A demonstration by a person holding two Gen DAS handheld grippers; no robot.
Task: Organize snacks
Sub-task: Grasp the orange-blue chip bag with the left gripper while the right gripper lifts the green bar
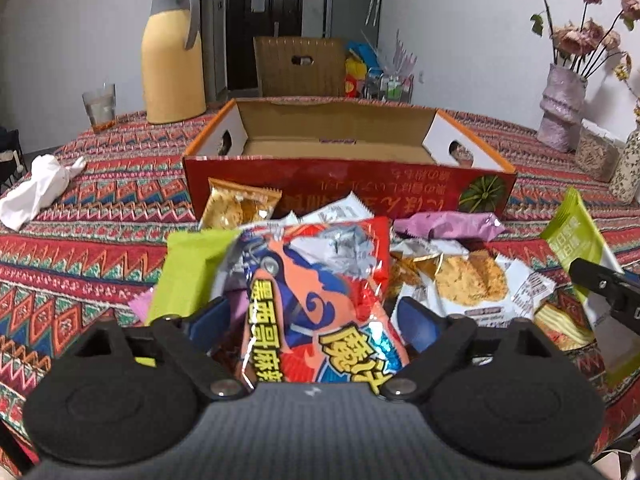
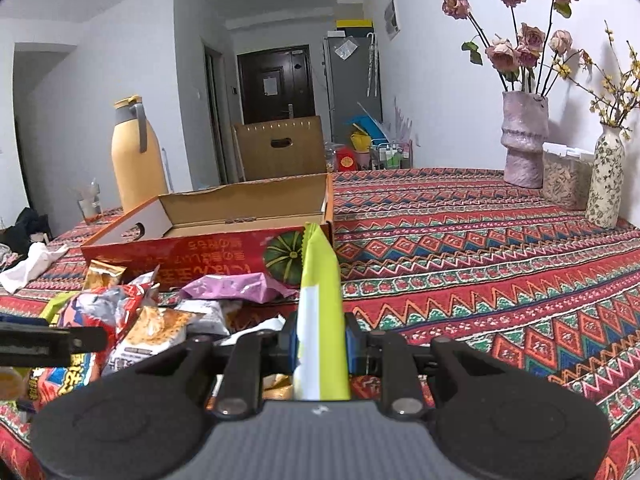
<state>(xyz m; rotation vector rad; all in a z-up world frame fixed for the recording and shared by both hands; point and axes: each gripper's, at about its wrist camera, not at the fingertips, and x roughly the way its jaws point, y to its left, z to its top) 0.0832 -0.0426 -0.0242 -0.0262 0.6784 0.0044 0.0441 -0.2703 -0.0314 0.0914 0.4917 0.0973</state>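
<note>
On the patterned tablecloth [image 2: 460, 240], the open cardboard box [image 1: 344, 140] is the landmark: interior bare cardboard. Snack pile [image 1: 440, 264] sits just in front of its red front wall. Left gripper [image 1: 316, 316] is over the pile, jaws apart, straddling an orange-red snack bag [image 1: 320, 280]; can't tell if the pads touch it. Right gripper [image 2: 320, 344], near the box's right front corner, is clamped on a lime-green packet [image 2: 320, 300] held upright. Purple packet [image 2: 236, 286] lies against the box front.
</note>
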